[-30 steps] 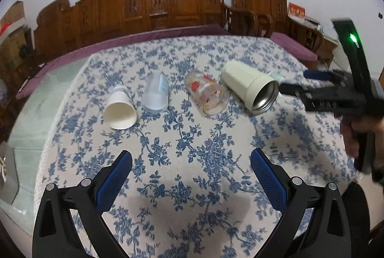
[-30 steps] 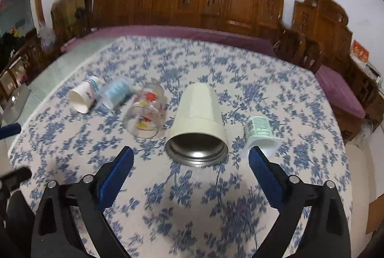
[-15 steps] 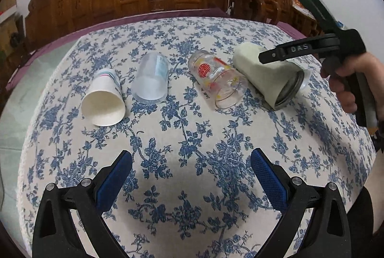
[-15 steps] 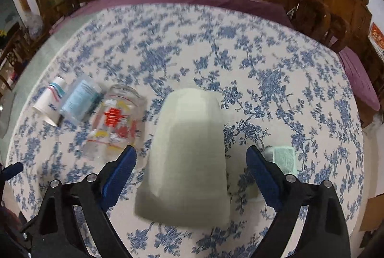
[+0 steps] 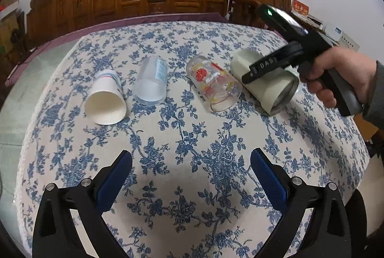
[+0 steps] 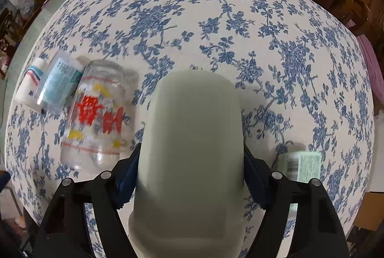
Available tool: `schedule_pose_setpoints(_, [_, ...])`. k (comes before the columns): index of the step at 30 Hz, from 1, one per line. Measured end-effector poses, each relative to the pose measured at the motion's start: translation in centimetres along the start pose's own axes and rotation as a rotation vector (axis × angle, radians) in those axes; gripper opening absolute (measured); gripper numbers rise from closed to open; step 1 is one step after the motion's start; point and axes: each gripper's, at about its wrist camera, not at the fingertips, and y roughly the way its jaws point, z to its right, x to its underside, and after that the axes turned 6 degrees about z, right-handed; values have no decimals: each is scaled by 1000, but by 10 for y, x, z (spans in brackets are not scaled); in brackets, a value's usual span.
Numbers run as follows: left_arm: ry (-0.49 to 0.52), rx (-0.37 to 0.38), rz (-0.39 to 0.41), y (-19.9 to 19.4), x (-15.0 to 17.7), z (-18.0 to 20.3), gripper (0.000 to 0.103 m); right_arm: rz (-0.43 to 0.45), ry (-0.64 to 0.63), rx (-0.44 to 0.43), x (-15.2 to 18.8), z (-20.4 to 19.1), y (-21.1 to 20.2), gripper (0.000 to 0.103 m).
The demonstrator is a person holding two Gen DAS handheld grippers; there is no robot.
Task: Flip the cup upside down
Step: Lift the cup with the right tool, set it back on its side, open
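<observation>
The cream cup, lying on its side on the table, is pinched by the right gripper but not yet lifted or turned, while the left gripper is held spread.

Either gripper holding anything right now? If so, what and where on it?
The right gripper is clamped on the cream cup, which lies on its side, pads on opposite sides of its body near the open end. The left gripper is open and holds nothing.
</observation>
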Motion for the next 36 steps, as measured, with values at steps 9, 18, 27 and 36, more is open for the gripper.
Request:
schedule_pose_setpoints(9, [-61, -11, 61, -48, 8, -3, 95, 78, -12, -63, 50, -11, -52, 78])
schedule_pose_setpoints(18, [-83, -45, 104, -89, 25, -10, 95, 100, -9, -139, 108, -47, -75, 79])
schedule_pose_setpoints(27, [-76, -80, 138, -119, 36, -15, 95, 85, 13, -207, 145, -94, -65, 79])
schedule_pose_setpoints(36, [-63, -96, 152, -134, 36, -13, 95, 75, 64, -196, 152, -94, -49, 79])
